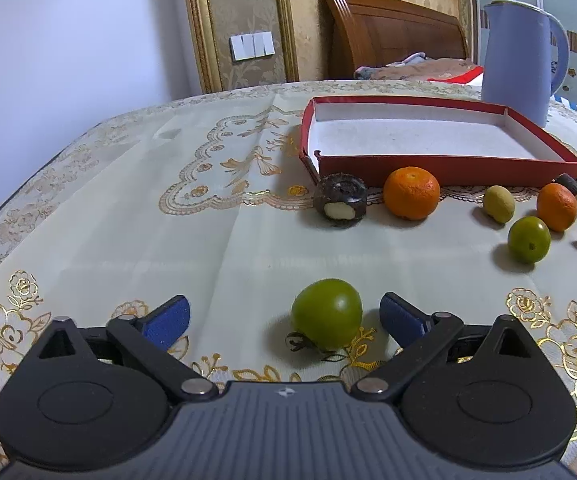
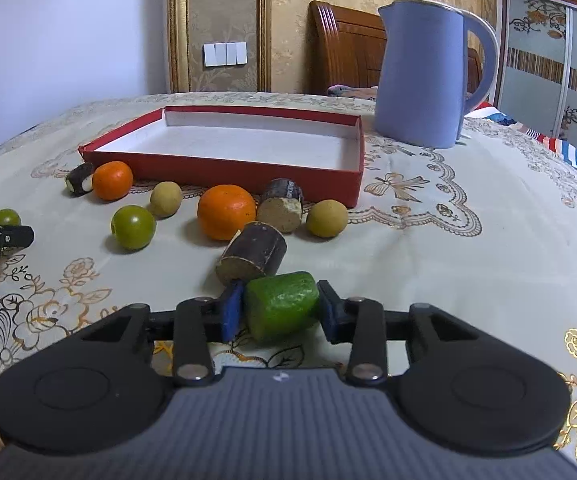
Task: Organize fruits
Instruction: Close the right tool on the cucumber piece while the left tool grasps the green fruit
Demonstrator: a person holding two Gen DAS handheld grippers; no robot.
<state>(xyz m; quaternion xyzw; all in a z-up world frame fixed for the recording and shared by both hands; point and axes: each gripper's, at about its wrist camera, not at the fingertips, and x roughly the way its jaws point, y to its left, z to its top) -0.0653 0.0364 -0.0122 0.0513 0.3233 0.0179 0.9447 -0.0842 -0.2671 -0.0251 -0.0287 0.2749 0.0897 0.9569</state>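
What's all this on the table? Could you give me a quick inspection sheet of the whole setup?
Surface: table under a cream tablecloth with gold flower embroidery.
Job's things: empty red box; loose in front of it two oranges, round green fruits, yellowish fruits, dark-skinned cut pieces.
Clutter: blue kettle behind the box.
Grippers: left hand-held gripper open, a green fruit between its fingers, untouched; right hand-held gripper shut on a green chunk.
Cables: nothing seen.
Surroundings: wooden headboard, light switches, patterned wardrobe doors.
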